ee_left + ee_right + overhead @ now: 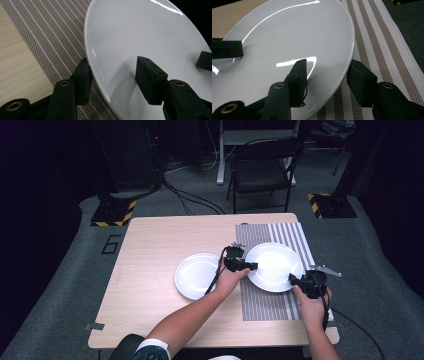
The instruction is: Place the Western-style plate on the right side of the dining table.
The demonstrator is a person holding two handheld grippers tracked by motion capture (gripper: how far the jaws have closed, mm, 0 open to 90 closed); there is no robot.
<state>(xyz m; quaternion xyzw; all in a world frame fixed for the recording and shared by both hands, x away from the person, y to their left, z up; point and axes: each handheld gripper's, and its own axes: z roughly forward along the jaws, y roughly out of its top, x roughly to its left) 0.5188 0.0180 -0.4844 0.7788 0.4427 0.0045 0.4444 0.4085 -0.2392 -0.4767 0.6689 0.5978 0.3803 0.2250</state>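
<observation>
Both grippers' jaws straddle the plate (274, 266) rim, grip uncertain; second plate (197, 275) beside, striped mat (265, 302) underneath.

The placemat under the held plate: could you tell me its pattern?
Brown-grey weave with white stripes on the placemat; clearest in right gripper view.

Black left tongs (253, 266) and right tongs (291, 278) with brass-ringed screw holes, trailing black cables; a rolled white sleeve (152, 345).

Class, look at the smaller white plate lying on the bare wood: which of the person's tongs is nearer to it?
Left. The left tongs straddle the placemat plate's left rim, just beside the smaller plate. The right tongs straddle that plate's far right rim.
</observation>
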